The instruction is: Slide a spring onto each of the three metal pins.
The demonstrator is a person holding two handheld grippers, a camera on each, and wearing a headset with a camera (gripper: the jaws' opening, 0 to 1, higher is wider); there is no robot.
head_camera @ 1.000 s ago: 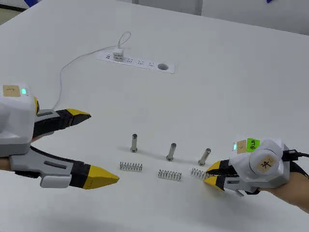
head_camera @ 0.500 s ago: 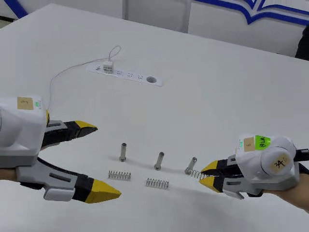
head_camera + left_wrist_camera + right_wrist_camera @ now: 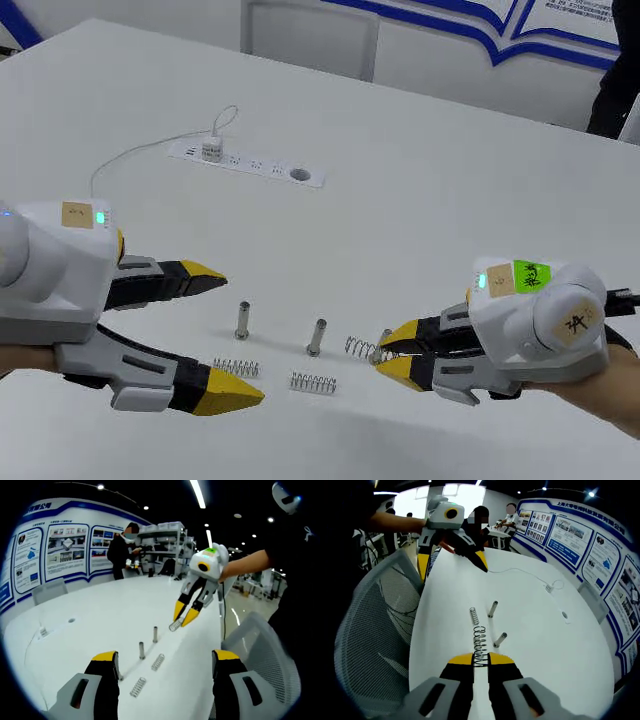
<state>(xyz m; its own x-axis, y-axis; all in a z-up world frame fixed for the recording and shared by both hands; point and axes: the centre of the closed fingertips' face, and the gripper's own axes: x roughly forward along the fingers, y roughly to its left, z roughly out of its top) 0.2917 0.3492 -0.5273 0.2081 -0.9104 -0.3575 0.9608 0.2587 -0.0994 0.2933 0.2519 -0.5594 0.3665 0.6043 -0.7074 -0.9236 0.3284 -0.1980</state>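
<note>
Three short metal pins stand in a row on the white table [image 3: 430,200]: the left pin [image 3: 242,320], the middle pin [image 3: 317,337] and the right pin [image 3: 385,338], which is partly hidden by the right gripper's tips. My right gripper [image 3: 392,352] is shut on a spring [image 3: 362,348], held level just above the table with its free end pointing left, beside the right pin. In the right gripper view the spring [image 3: 480,642] sticks out between the jaws. Two springs [image 3: 236,368] [image 3: 313,382] lie in front of the pins. My left gripper [image 3: 225,335] hovers open, left of the pins.
A white power strip [image 3: 250,163] with a charger [image 3: 211,150] and its cable lies at the back left of the table. A mesh chair [image 3: 375,620] stands at the table's near edge. People stand beyond the table's far end [image 3: 122,550].
My right gripper has lifted the right spring off the table and carried it left, next to the right pin. The left gripper stays open. The head camera has shifted.
</note>
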